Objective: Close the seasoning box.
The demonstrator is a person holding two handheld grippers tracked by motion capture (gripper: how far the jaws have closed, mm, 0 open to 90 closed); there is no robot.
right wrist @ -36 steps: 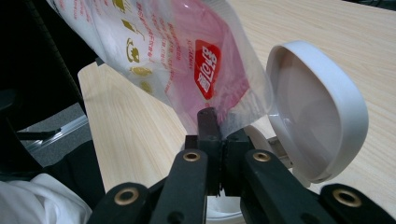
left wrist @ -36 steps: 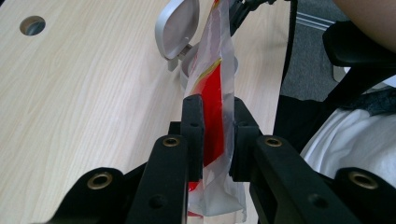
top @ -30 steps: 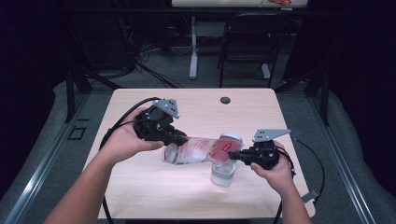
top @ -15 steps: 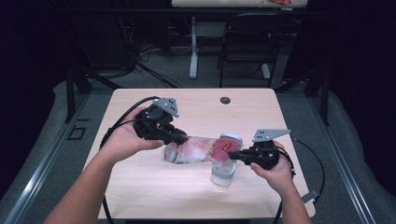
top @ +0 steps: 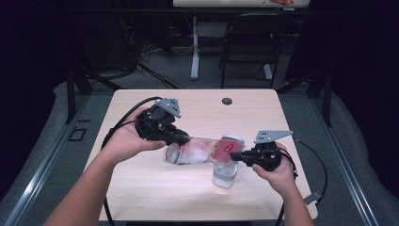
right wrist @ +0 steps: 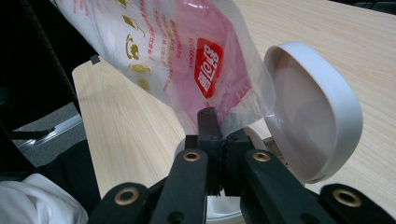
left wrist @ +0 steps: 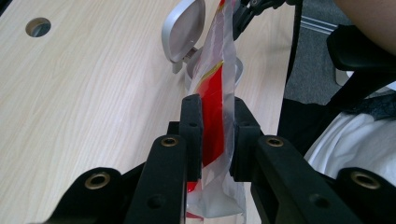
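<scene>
Clear plastic bag (top: 200, 150) with red print hangs stretched between both claws, above the bench (top: 141, 188). Left claw (left wrist: 217, 133) clamps one end, right claw (right wrist: 217, 135) pinches the other, over an open-lidded white container (top: 225, 173).

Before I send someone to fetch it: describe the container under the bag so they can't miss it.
On the wooden table, near its right front, stands a clear jar below the red-printed plastic bag. Its white hinged lid stands flipped open.
</scene>
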